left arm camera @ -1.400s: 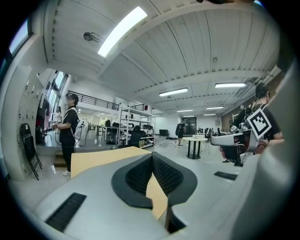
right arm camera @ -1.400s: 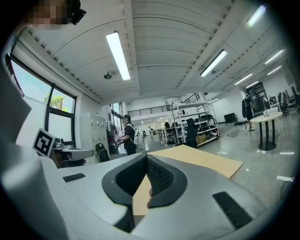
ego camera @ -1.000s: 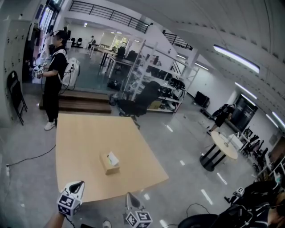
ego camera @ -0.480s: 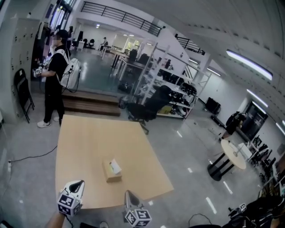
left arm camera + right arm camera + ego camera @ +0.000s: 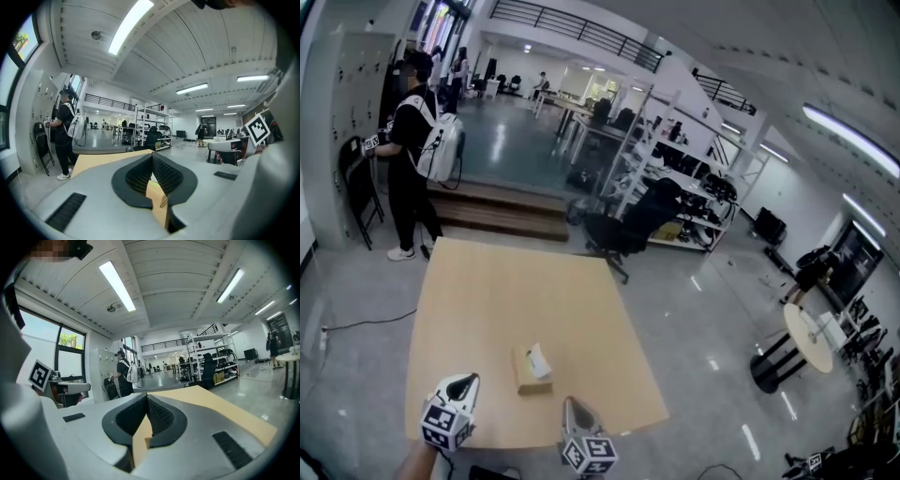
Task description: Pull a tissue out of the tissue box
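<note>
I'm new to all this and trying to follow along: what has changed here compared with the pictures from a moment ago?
The left tool and the right tool have moved forward, closer to the tissue box on the table, and the head view has shifted with them. Nothing was taken hold of or let go. Unchanged: both tools are shut and empty, the box is in place and its tissue sticks up untouched.

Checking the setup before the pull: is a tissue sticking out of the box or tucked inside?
Sticking out: the head view shows a white tissue rising from the top of the tissue box.
</note>
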A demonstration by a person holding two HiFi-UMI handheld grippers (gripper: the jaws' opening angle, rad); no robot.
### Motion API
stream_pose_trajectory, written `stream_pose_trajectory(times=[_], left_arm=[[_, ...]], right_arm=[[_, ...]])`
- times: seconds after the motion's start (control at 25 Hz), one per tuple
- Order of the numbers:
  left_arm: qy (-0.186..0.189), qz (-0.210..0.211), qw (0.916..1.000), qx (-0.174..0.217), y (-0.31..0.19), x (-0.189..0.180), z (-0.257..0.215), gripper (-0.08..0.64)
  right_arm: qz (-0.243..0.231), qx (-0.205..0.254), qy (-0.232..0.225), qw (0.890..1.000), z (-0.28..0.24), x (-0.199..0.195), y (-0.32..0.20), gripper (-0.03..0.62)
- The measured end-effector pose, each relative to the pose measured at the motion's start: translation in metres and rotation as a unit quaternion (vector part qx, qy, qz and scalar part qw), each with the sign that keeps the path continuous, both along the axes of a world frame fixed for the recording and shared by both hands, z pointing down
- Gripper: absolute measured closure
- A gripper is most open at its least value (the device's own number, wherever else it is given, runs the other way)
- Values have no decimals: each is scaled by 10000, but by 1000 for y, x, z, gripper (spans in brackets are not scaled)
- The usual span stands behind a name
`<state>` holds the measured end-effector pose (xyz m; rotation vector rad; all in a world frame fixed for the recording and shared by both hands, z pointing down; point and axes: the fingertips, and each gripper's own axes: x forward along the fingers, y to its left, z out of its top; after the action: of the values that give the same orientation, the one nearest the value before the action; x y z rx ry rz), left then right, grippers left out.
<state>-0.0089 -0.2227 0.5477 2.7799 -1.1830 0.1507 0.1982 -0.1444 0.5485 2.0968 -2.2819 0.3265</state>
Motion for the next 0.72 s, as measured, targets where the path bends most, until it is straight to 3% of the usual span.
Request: stream_pose_trajectory(times=[0.32, 0.72], left_arm=[[-68, -352, 9993, -71, -32, 23, 2, 552], [-169, -779, 9967, -160, -47, 39, 12, 552]], right_arm=[[-215, 42, -163, 9996, 3, 32, -48, 581], [-880, -144, -249, 9957, 21, 41, -83, 581]])
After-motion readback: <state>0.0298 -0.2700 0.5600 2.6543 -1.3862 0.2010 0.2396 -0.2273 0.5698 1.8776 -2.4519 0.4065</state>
